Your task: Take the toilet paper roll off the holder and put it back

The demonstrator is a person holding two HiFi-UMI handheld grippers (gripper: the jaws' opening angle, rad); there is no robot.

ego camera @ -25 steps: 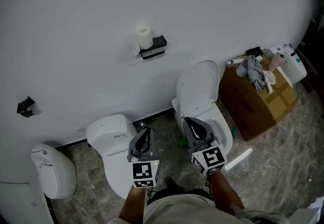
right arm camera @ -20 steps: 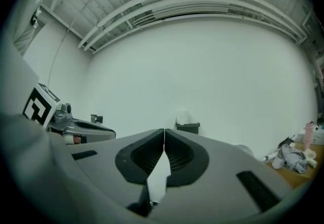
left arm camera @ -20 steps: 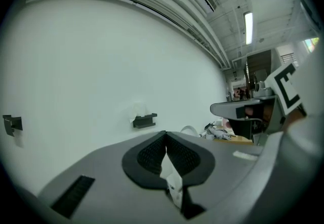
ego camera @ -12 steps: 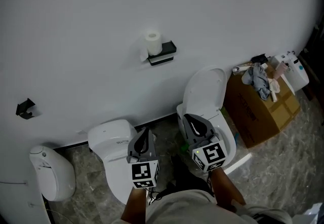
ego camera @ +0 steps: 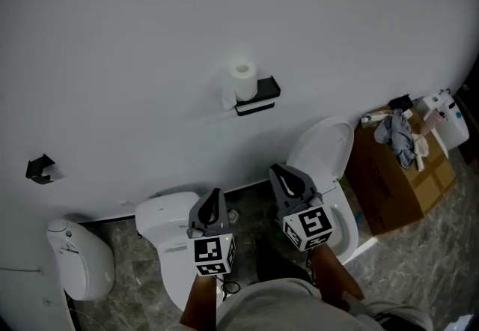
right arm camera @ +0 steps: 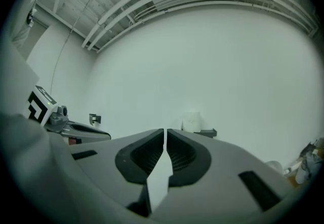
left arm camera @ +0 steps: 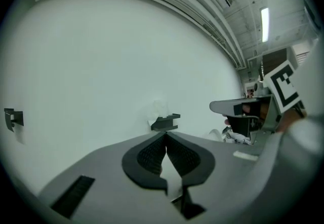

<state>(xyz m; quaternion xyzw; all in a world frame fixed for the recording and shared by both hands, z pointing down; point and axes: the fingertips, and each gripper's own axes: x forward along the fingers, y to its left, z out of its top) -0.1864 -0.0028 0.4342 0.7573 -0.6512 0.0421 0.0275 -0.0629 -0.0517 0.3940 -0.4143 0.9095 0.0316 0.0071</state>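
On the holder (ego camera: pixel 258 97) stands a white toilet paper roll (ego camera: pixel 242 80); left gripper (ego camera: pixel 216 195) and right gripper (ego camera: pixel 278 171) closed.

White toilet paper roll (ego camera: pixel 242 81) upright, apparently resting on black wall holder (ego camera: pixel 258 96).

A: wall (ego camera: pixel 135 60) looks smooth matt white, holder (ego camera: pixel 259 96) matt black, toilet paper roll (ego camera: pixel 242 80) soft white paper.
B: yep, toilet lid (ego camera: pixel 325 153) glossy white, cardboard box (ego camera: pixel 397 187) dull brown, floor (ego camera: pixel 127 307) veined stone.
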